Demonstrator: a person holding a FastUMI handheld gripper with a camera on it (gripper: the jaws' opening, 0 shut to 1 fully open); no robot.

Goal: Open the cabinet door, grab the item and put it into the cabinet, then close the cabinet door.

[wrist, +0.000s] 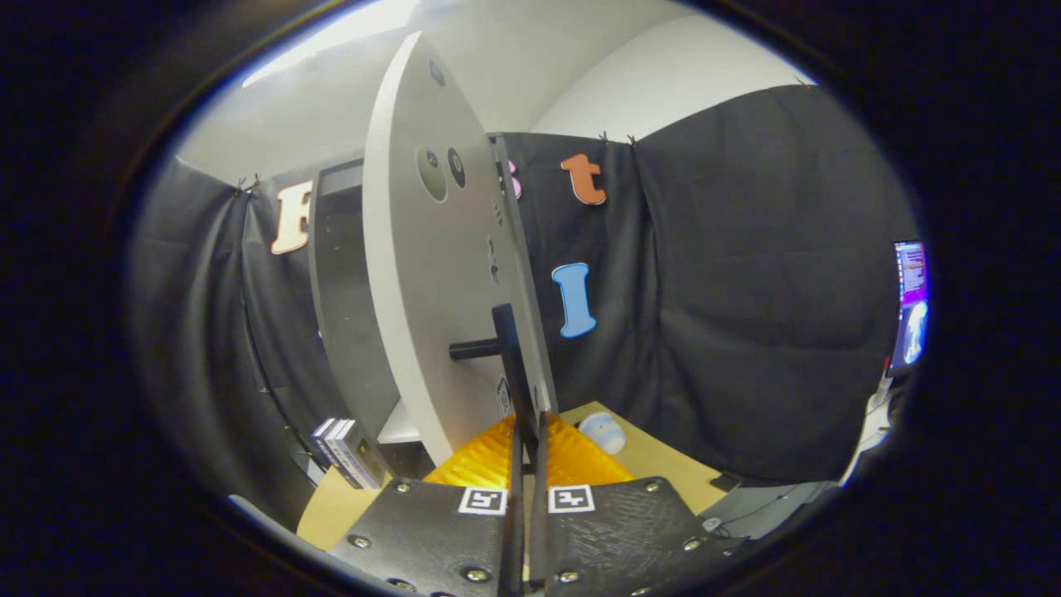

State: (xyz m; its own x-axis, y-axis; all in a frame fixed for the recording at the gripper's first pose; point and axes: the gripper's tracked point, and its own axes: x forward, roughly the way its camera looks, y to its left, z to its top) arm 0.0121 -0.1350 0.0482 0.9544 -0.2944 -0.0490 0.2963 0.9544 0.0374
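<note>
Already the cabinet door (pixel 423 274) stands swung out edge-on from the cabinet (pixel 348 315). Its black handle (pixel 507 348) sits just ahead of the gripper (pixel 527 431), whose fingers are nearly closed and seem to pinch it. Pull along the hinge arc. The item, probably the small pale object (pixel 603 431), waits on the table (pixel 655 464).

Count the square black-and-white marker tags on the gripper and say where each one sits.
2. One marker tag sits on the left finger's base plate, the other on the right one's, flanking the gripper, whose fingers are closed on the cabinet door's black handle.
</note>
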